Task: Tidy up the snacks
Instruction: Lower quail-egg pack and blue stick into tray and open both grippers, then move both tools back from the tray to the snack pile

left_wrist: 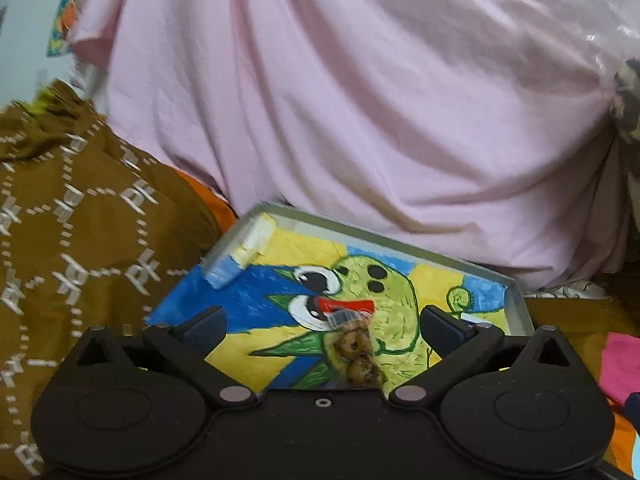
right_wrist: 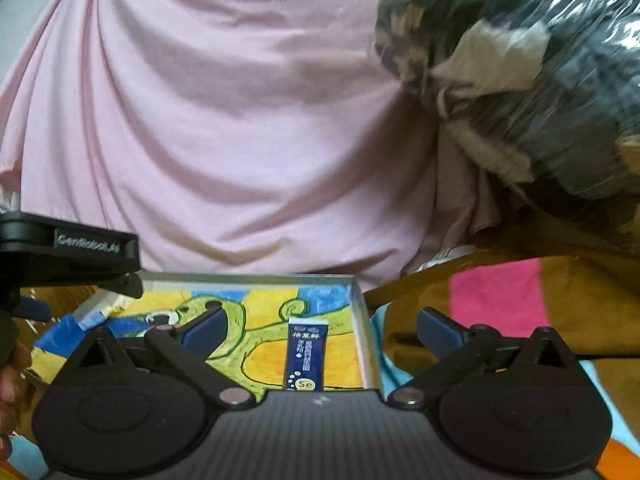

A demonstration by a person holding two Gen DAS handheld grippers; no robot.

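Pink cloth (left_wrist: pixel 340 100) fills the background behind one shallow tray (left_wrist: pixel 516 300) painted with a cartoon. Inside the tray lie one clear snack packet (left_wrist: pixel 356 344) and one blue sachet (right_wrist: pixel 306 356). Left gripper (left_wrist: pixel 320 322) and right gripper (right_wrist: pixel 320 328) both gape wide, holding nothing.

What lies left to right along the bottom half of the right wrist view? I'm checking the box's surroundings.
Left gripper → painted box holding blue sachet → brown cloth → pink patch.

Matt pink cloth (left_wrist: pixel 340 100) behind a painted cardboard-like tray (left_wrist: pixel 516 304); crinkled glossy plastic bag (right_wrist: pixel 560 80).
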